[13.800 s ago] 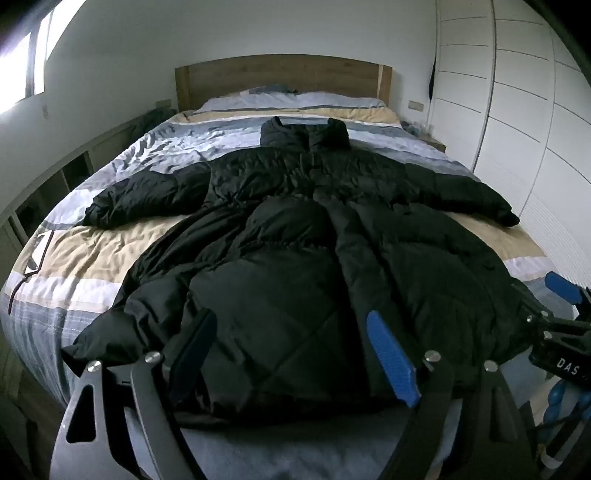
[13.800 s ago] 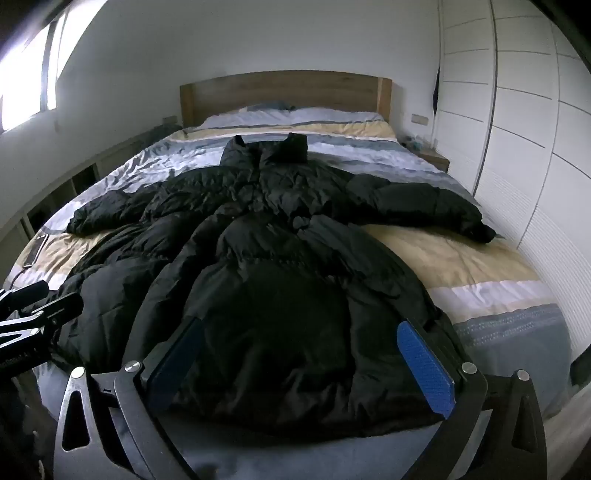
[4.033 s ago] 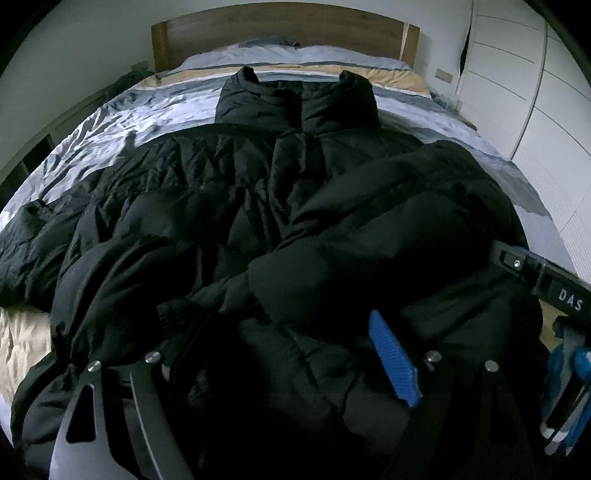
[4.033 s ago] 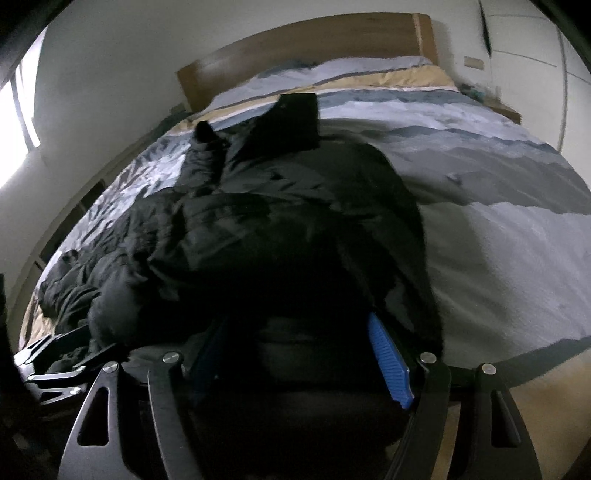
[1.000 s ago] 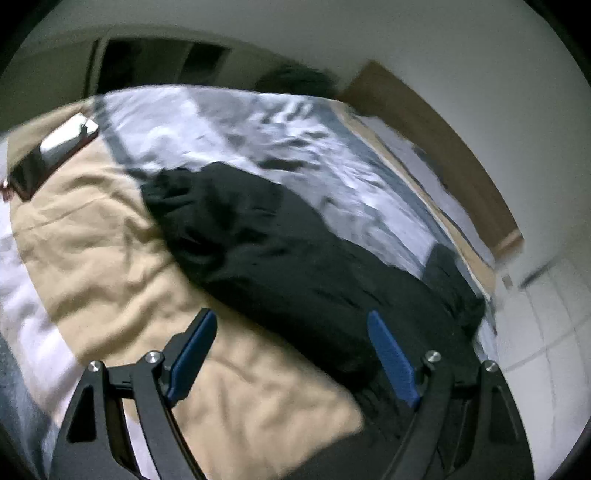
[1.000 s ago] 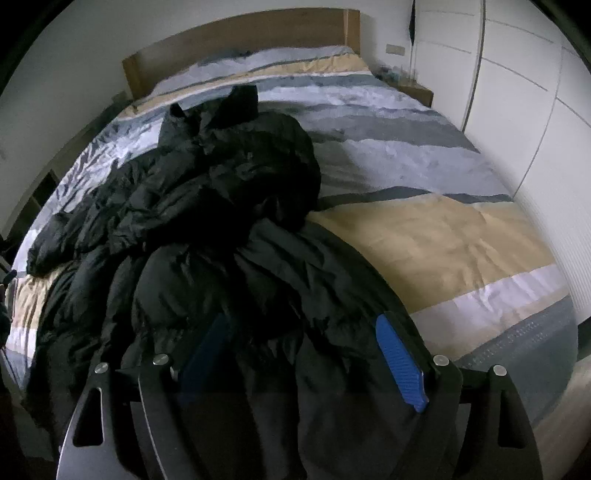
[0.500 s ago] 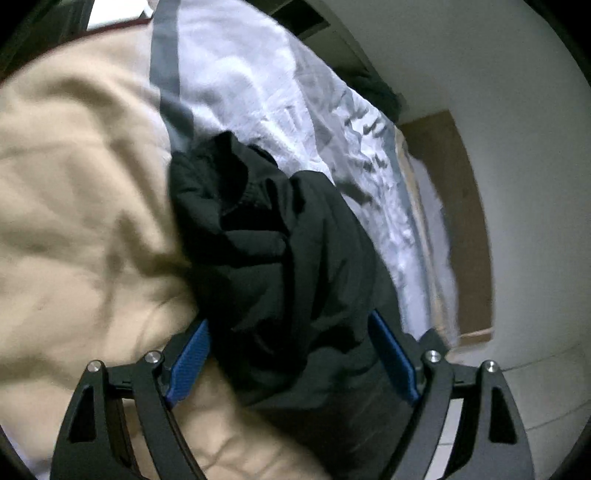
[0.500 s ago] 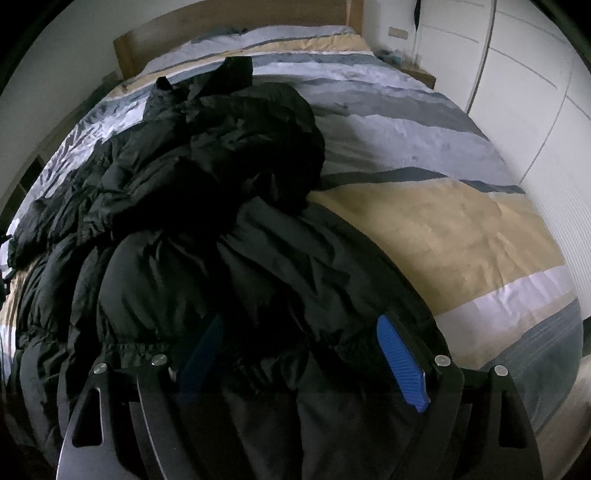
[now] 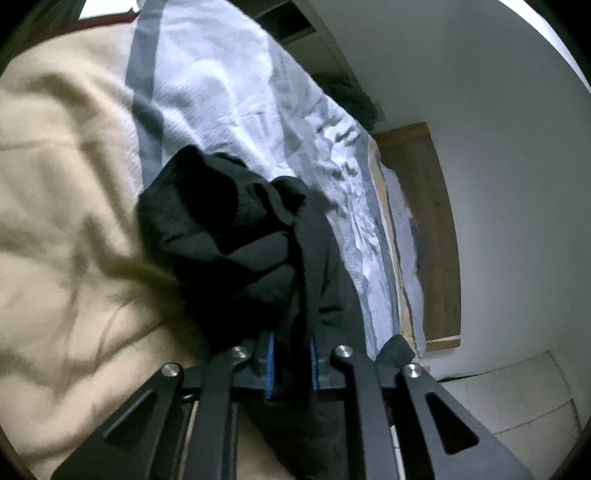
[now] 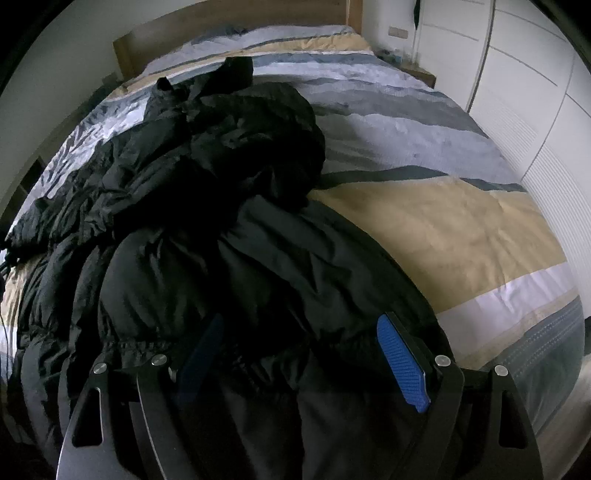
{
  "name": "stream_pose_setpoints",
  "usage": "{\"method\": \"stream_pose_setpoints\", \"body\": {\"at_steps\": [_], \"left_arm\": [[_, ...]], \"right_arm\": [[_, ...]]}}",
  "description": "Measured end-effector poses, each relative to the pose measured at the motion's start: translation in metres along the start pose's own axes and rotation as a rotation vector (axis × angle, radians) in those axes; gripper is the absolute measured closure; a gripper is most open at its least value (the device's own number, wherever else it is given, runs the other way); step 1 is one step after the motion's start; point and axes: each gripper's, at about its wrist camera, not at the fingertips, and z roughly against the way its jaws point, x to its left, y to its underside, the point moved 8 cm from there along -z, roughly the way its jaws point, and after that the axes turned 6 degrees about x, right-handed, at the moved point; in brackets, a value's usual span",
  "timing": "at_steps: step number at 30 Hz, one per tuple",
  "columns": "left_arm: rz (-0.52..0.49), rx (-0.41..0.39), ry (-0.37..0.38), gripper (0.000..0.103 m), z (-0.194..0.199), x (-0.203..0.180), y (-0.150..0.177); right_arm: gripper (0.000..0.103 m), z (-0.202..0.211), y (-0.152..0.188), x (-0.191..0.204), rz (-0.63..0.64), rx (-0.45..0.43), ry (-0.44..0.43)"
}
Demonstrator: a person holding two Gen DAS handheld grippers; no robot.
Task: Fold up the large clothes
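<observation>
A large black puffer coat (image 10: 221, 206) lies on the bed, its right side folded over the middle. In the left wrist view my left gripper (image 9: 290, 363) is shut on the coat's left sleeve (image 9: 229, 236) near the cuff, over the tan and grey bedding. In the right wrist view my right gripper (image 10: 303, 365) is open and empty, its blue pads (image 10: 402, 369) spread just above the coat's lower part near the hem.
The striped duvet (image 10: 443, 221) covers the bed, with bare bedding right of the coat. A wooden headboard (image 10: 236, 22) stands at the far end. White wardrobe doors (image 10: 532, 92) run along the right side. Low shelving (image 9: 291, 22) lines the left wall.
My left gripper has closed on the sleeve it was straddling. My right gripper has moved slightly closer to the coat and stays open.
</observation>
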Motion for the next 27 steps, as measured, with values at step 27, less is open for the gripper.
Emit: {"method": "stream_pose_setpoints", "body": {"at_steps": [27], "left_arm": [[-0.498, 0.134, 0.145, 0.095, 0.056, -0.205, 0.182]], "right_arm": [[0.019, 0.065, 0.013, -0.045, -0.093, -0.144, -0.105]]}}
